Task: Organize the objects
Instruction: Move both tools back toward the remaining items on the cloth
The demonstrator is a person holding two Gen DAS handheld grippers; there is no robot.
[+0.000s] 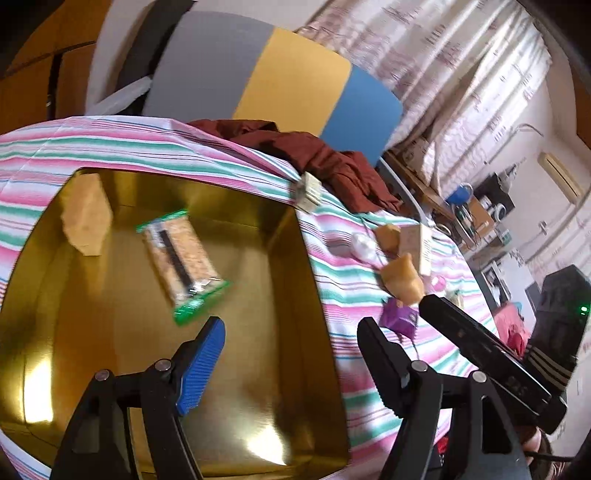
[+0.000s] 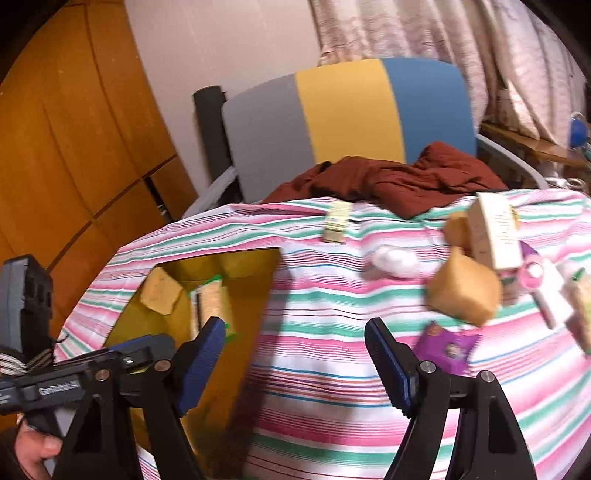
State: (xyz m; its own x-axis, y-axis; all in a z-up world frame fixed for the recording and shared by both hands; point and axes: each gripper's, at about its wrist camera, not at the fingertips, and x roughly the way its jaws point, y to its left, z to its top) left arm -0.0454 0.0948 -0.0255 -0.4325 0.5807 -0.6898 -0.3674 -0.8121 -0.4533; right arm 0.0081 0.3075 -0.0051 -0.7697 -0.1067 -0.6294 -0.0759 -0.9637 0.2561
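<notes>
While both my grippers gape empty, nothing is held.
Left gripper (image 1: 291,339) hangs over the box (image 1: 306,236); right gripper (image 2: 295,343) over the cloth (image 2: 314,369).

Crumpled maroon cloth (image 2: 399,177) against a grey, yellow and blue chair back (image 2: 347,110), patterned curtains (image 2: 424,33) behind.

This is a lived-in home room. Pale patterned curtains (image 2: 424,29) hang across the top, a wooden wardrobe (image 2: 74,147) fills the left, and a crumpled dark red garment (image 2: 406,177) lies at centre on the pink, green and white striped cloth (image 2: 332,369).
</notes>
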